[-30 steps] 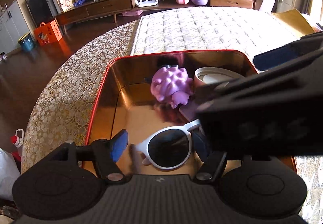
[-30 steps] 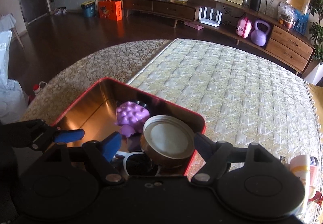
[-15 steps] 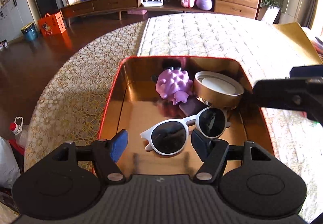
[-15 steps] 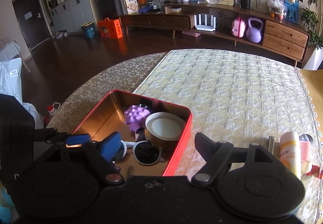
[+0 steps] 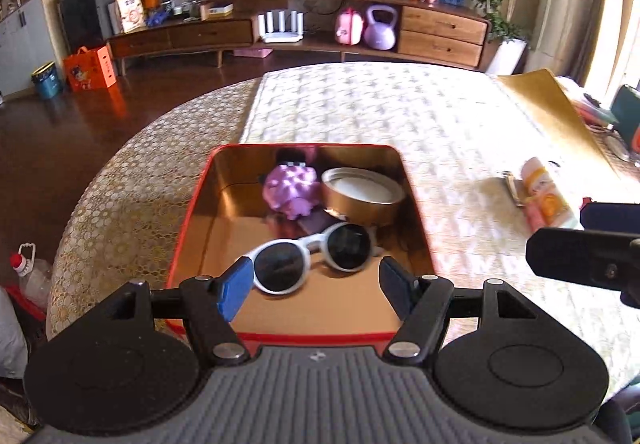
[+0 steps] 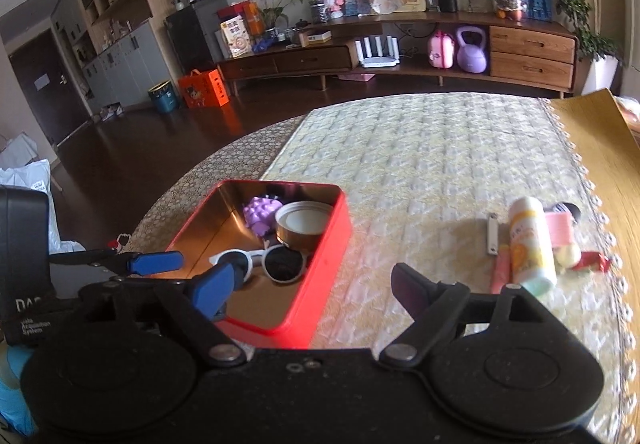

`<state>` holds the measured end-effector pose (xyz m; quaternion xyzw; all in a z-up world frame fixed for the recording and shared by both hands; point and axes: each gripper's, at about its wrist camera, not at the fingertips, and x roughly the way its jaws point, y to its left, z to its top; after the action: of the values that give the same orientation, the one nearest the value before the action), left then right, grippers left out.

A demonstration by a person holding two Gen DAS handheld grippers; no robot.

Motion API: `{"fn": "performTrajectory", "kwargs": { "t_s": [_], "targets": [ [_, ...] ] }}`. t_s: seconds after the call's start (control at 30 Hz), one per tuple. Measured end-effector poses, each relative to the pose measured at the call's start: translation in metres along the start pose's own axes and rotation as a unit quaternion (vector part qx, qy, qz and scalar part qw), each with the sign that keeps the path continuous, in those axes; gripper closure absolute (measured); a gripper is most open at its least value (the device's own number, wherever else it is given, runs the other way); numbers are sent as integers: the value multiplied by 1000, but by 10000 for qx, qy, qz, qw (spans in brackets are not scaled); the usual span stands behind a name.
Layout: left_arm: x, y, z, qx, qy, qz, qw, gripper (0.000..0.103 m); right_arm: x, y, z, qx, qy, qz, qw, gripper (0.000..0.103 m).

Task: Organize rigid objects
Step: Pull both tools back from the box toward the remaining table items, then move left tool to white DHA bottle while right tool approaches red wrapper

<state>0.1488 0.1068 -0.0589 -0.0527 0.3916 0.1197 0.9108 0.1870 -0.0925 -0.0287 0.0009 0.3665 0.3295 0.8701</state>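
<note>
Reaching next for the yellow-and-white bottle (image 6: 530, 244), I judge: it lies on its side on the quilted tablecloth (image 6: 420, 148), well to the right of the red tin (image 6: 320, 284), in a small cluster with a pink tube (image 6: 500, 272), a pink block (image 6: 560, 230), a metal clip (image 6: 492, 234) and a red wrapper (image 6: 592, 260). Bottle's long axis runs near-to-far in the right wrist view, one end toward me, the other pointing away; which end is the cap I cannot tell.

To do it well: line my right gripper (image 6: 312, 292) across the short width, not along the length, and come down mid-body so the tube touching its left side isn't pinched too. Its jaws are opening, nothing between them.

Tin already holds white sunglasses (image 5: 312, 256), a purple spiky toy (image 5: 292, 188) and a round gold tin (image 5: 362, 196); free floor is front-left. My left gripper (image 5: 316, 286) hangs over the tin's near edge, jaws apart, gripping nothing.
</note>
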Motion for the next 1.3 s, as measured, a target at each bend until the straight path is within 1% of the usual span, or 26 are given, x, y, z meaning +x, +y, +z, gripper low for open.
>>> {"fn": "performTrajectory", "kwargs": {
  "t_s": [0.07,0.1,0.17,0.4,0.57,0.7,0.83,0.93,1.1,1.3],
  "targets": [
    [-5,-6,-2,31,-22,-60,10000,34,-9,-6,-5,78,-50,-45,9999,14],
    [-8,-10,-2,42,-23,-91,9999,29,-13,-9,-7,113,-78,-56,9999,13],
    [-12,-16,-4,47,-47,-160,9999,24,-23,-15,-12,185,-152,-98,9997,10],
    [-22,-38,-7,133,-45,-370,9992,24,-55,-42,-28,321,-423,-264,9982,1],
    [-23,-54,-7,156,-32,-497,9986,21,-71,-60,-35,338,-550,-372,9972,0],
    [-22,-67,-4,171,-26,-603,9980,21,-79,-78,-40,390,-544,-460,9967,0],
    [-18,-80,2,165,-17,-647,9978,21,-85,-97,-44,449,-561,-605,9956,0],
    [-11,-92,8,199,-8,-611,9979,21,-88,-114,-45,517,-574,-702,9945,0],
    [1,-113,16,267,22,-740,9969,21,-87,-139,-46,499,-526,-887,9934,0],
    [15,-144,30,428,71,-931,9947,21,-72,-169,-43,319,-353,-992,9939,1]
  ]
}}
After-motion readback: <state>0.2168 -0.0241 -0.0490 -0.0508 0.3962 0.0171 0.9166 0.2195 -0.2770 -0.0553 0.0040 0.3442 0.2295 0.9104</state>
